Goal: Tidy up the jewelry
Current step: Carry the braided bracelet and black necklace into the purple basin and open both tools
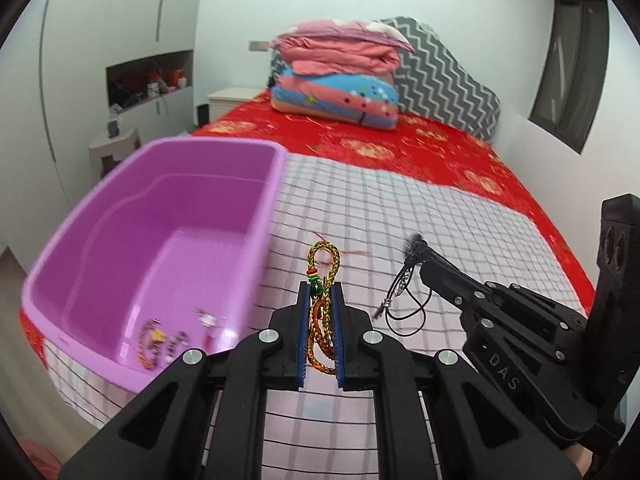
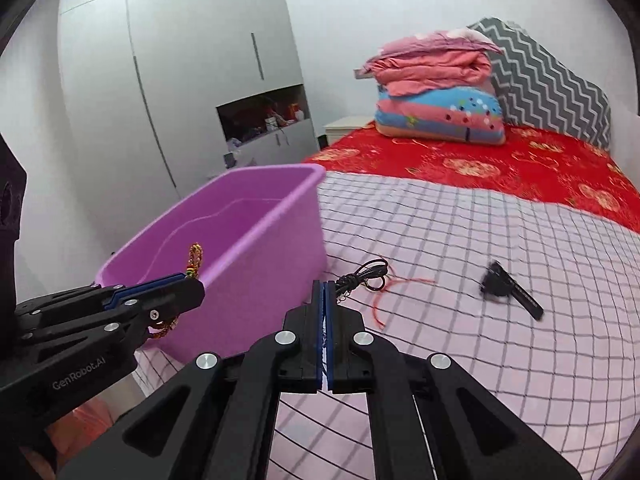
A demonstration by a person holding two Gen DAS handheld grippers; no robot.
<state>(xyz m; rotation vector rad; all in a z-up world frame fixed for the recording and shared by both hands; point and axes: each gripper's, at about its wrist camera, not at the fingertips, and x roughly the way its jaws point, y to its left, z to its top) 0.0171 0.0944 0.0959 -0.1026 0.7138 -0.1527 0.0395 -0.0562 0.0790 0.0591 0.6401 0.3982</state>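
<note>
Two laden tongs [image 1: 320,292] [image 2: 325,286] beside bin rim [image 1: 276,184].

Bright, even indoor light; fisheye bending at dark edges, slight motion blur.

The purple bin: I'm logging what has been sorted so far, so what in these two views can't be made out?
- Pieces already in the purple bin: left wrist view, blurred and partly hidden by the left gripper; right wrist view, the bin wall hides them.
- Gold braided cord: its lower part sits between the fingers.
- Black cord necklace: its clasp is too small; the right gripper covers the pinched part.
- Black object on the checked sheet: blurred, unidentifiable.
</note>
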